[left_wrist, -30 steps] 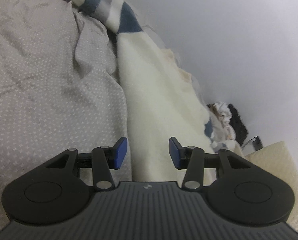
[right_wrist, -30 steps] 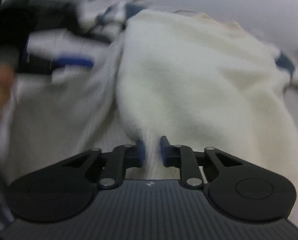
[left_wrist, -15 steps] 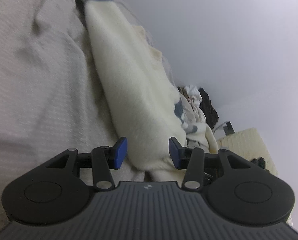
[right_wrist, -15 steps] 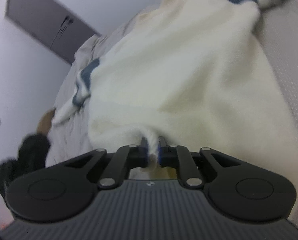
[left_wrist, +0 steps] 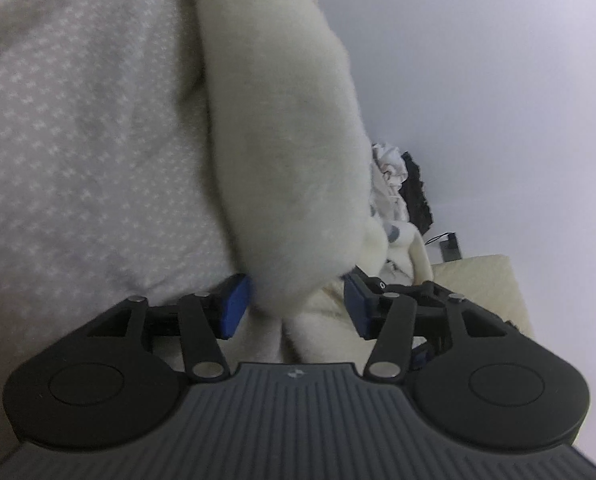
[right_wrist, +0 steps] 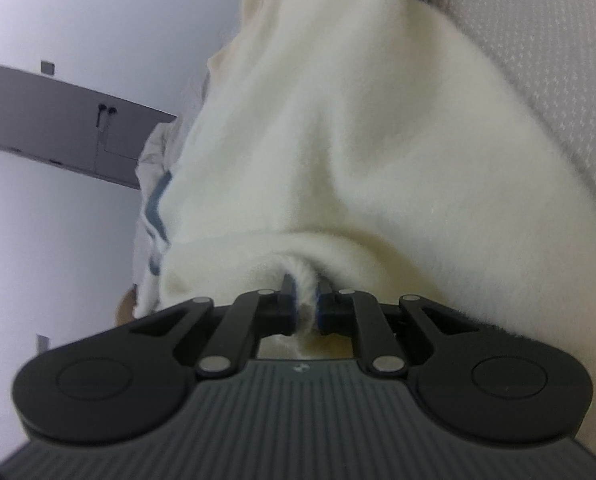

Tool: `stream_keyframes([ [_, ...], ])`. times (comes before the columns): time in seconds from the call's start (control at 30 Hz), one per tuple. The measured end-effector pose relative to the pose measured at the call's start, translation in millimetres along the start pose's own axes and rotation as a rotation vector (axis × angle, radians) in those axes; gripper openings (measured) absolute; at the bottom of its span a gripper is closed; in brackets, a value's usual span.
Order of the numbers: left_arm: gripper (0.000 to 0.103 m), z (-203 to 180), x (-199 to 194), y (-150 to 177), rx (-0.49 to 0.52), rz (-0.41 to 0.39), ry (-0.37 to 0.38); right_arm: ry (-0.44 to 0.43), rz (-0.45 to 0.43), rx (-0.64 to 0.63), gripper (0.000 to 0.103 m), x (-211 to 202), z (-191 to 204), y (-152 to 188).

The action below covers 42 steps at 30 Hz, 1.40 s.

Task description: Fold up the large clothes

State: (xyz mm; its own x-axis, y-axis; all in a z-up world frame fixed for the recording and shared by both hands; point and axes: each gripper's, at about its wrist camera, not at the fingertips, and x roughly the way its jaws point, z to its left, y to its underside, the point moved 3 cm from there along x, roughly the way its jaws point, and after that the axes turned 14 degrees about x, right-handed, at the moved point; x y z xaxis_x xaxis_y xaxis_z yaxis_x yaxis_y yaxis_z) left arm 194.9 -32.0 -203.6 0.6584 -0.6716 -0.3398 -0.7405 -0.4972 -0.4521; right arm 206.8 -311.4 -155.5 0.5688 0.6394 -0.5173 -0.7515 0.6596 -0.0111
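A fluffy cream sweater point(left_wrist: 282, 140) lies on the bed, and a thick fold of it reaches in between the jaws of my left gripper point(left_wrist: 296, 304). Those jaws are opening; the right blue pad point(left_wrist: 355, 304) stands clear of the cloth. In the right wrist view the same sweater point(right_wrist: 357, 140) fills the middle, with a blue stripe point(right_wrist: 156, 204) at its far left edge. My right gripper point(right_wrist: 305, 306) is shut on a pinched ridge of the cream fabric. The sweater's far end is out of view.
A grey patterned bedsheet point(left_wrist: 78, 140) covers the bed under the sweater, also seen as the sheet point(right_wrist: 557, 40). A heap of other clothes point(left_wrist: 397, 176) and a cream cushion point(left_wrist: 481, 280) lie beyond. A grey cabinet point(right_wrist: 58, 120) stands against the wall.
My left gripper has come down onto the sweater's edge, the fold now sits between its wider jaws. My right gripper has shut on the cream fabric and rolled, tilting its view.
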Motion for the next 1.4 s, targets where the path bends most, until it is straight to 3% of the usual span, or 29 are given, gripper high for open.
stream_keyframes([
  [0.13, 0.059, -1, 11, 2, -0.002, -0.011, 0.029, -0.042, -0.018, -0.001, 0.014, -10, 4, 3],
  [0.2, 0.056, -5, 16, 5, 0.033, -0.006, 0.001, -0.052, -0.037, -0.015, 0.014, -11, 8, 8],
  [0.27, 0.036, -8, 19, 6, 0.042, 0.0, -0.016, -0.049, -0.049, -0.039, 0.014, -9, 13, 13],
  [0.43, 0.021, -17, 2, 1, 0.028, -0.047, 0.009, -0.069, -0.038, -0.065, 0.014, -9, 21, 19],
  [0.7, 0.016, -39, -75, -13, 0.055, -0.183, 0.015, -0.164, 0.03, -0.179, 0.029, -20, 43, 46],
  [0.93, 0.015, -39, -129, -16, 0.027, -0.262, -0.043, -0.221, 0.12, -0.322, 0.03, -29, 61, 84],
  [1.07, 0.015, -18, -143, -2, -0.038, -0.207, -0.117, -0.149, 0.168, -0.399, 0.03, -12, 63, 101],
  [1.23, 0.016, 2, -139, 8, -0.076, -0.117, -0.179, 0.086, 0.198, -0.467, 0.03, 24, 44, 118],
  [1.3, 0.025, 7, -131, 10, -0.08, -0.079, -0.207, 0.155, 0.195, -0.483, 0.03, 36, 38, 119],
  [1.4, 0.043, 6, -121, 12, -0.028, -0.055, -0.255, 0.181, 0.186, -0.496, 0.028, 42, 38, 118],
])
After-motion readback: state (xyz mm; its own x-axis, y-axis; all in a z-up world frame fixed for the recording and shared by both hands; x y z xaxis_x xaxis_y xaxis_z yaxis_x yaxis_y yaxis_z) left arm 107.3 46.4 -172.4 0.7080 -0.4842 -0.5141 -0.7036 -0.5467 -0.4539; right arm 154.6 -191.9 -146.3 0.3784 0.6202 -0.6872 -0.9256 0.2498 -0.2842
